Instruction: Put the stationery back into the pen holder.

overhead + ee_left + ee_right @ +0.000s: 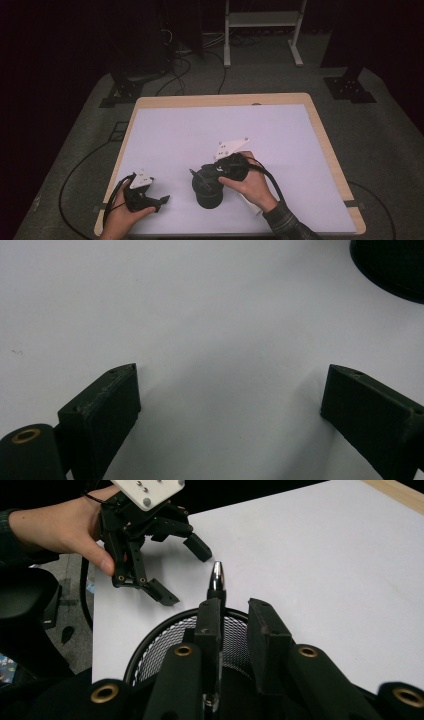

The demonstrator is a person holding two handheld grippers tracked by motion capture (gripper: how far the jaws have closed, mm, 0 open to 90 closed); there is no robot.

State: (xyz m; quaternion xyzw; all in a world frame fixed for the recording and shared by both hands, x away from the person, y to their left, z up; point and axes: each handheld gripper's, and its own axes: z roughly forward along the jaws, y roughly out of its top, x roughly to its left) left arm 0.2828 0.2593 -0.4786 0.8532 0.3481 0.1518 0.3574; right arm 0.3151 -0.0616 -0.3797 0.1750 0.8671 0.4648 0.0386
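Right gripper view: right tool (235, 612) holds pen (217, 582) above mesh cup (150, 652).

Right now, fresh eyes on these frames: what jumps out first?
The right tool over a black mesh cup near the table's front edge, with a pen lying against one of its jaws. Next, the left tool, jaws wide apart and empty, low over the white table cover.
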